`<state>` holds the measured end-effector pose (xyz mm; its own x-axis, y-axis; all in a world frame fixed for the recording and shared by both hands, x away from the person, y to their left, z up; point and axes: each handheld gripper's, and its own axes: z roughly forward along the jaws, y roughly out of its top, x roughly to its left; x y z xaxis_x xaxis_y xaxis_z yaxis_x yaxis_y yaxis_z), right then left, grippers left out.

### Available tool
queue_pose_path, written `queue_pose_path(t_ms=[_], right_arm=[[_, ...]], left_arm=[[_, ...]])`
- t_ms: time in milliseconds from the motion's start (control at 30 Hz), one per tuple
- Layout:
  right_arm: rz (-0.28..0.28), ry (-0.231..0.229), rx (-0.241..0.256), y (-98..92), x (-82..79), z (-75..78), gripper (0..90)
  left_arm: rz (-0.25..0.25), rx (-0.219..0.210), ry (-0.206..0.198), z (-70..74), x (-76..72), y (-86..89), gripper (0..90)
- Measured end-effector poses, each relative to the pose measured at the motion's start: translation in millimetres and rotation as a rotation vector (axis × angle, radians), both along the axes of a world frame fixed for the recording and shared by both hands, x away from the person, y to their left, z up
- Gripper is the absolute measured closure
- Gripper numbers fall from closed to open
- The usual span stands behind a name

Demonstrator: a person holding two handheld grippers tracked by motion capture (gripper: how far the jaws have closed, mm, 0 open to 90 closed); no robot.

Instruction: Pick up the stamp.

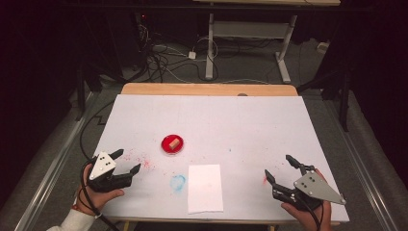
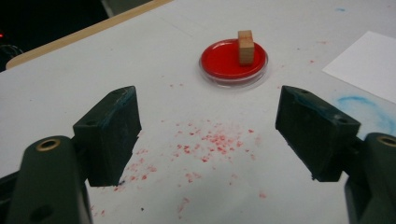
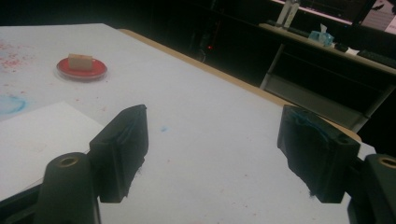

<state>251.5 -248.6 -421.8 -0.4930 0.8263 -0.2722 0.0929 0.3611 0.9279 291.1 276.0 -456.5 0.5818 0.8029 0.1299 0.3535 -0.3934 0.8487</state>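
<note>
Grippers are resting low at the near corners of the white table point(image 1: 250, 120), both with jaws spread wide and holding nothing. Left gripper point(image 1: 127, 162) is pointing toward the red dish point(image 1: 172, 144), where a small wooden block point(image 1: 174, 142) is sitting, well apart from it. Right gripper point(image 1: 278, 167) is hovering beside the white paper sheet point(image 1: 205, 187), near a blue smudge point(image 1: 177, 182).

White paper sheet point(image 1: 205, 187), blue smudge point(image 1: 177, 182), red specks point(image 1: 144, 161) on table point(image 1: 250, 120).
</note>
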Motion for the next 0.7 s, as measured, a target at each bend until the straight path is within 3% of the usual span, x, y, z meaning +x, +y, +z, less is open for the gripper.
queue_pose_path(t_ms=[200, 300, 367, 433, 533, 700], right_arm=[[-0.002, 0.011, -0.022, 1.5, 3.6, -3.9, 25.1], [-0.003, 0.009, -0.025, 2.9, 4.7, -2.8, 25.1], [-0.002, 0.018, -0.030, 4.3, 5.1, -4.1, 25.1], [-0.001, 0.024, -0.035, 4.9, 5.0, -4.9, 25.1], [-0.014, -0.002, -0.035, 5.1, 1.9, -3.5, 26.1], [-0.032, -0.007, -0.048, 5.1, 3.0, -4.6, 26.4]], left_arm=[[-0.013, 0.015, 0.025, -2.0, 4.2, -2.4, 22.0], [-0.017, 0.057, 0.047, -3.0, 7.2, -3.3, 22.0], [-0.003, 0.054, 0.059, -0.8, 9.1, -2.2, 22.0], [-0.001, 0.045, 0.071, 3.5, 12.0, -0.7, 22.0], [-0.003, 0.064, 0.072, 11.2, 16.9, -2.9, 22.0], [0.009, 0.103, 0.102, 25.7, 29.0, -11.5, 27.3]])
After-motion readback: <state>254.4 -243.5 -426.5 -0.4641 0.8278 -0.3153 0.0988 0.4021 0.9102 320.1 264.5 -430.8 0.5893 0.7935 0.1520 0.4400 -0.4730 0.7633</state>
